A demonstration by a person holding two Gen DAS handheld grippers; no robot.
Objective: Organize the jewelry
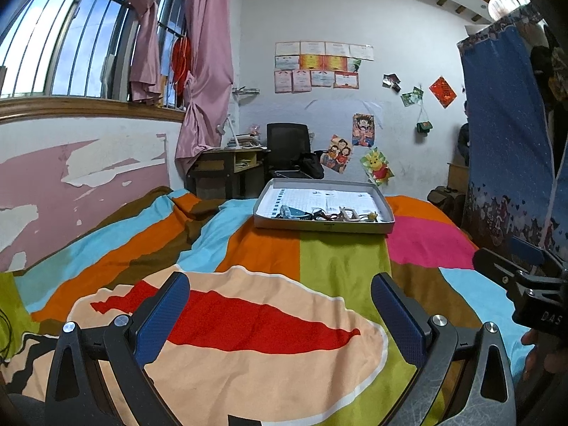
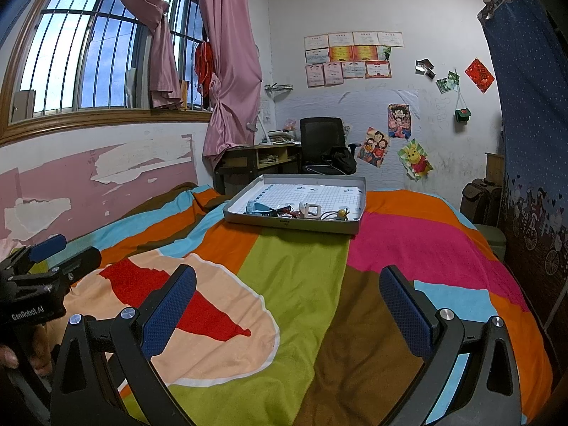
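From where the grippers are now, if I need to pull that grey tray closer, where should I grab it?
Probably the near wall of the grey tray, coming straight in over the bedspread. That low upright rim faces both open grippers, thin enough to pinch, one finger inside. The jewelry is piled just behind it, so grip towards the left corner where the floor looks barer.

The left gripper point(image 1: 278, 293) has two fingers faced with dark blue dimpled pads point(image 1: 161, 316) on black, triangular-cutout arms joined by round silver screws. The right gripper point(image 2: 287, 289) is built alike, and white "GenRobot.AI" lettering marks the left unit's black housing.
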